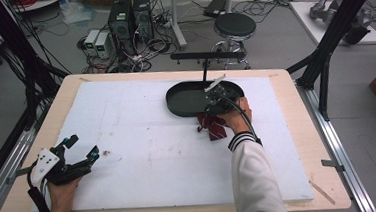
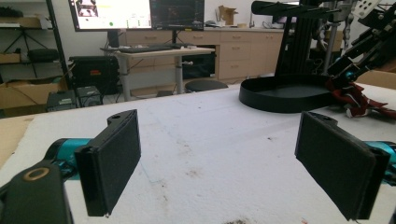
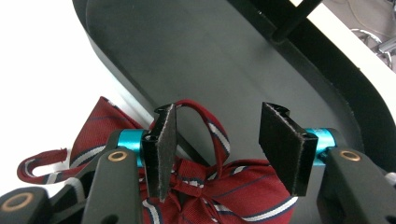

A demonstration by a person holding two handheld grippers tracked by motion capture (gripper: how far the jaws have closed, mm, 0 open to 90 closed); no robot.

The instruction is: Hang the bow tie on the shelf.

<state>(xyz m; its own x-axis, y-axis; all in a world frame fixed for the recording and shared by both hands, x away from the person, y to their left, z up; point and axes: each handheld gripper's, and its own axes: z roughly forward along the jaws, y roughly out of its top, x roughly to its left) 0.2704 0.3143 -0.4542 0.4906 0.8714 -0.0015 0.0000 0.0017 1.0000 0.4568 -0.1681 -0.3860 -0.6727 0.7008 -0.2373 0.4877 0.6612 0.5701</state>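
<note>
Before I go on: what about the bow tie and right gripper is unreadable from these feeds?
- Bow tie: lower part cut off by the right gripper view's bottom edge, partly behind the right gripper.
- High view: hand and gripper cover much of it; whether anything is pinched is too small to tell.
- Tray: near rim hidden there.

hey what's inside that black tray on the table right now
The black tray looks empty: its dark floor is bare. The red striped bow tie lies at its near rim, beneath the open right gripper. Whether part of the tie overlaps the rim cannot be told; the gripper covers that spot from above.
</note>
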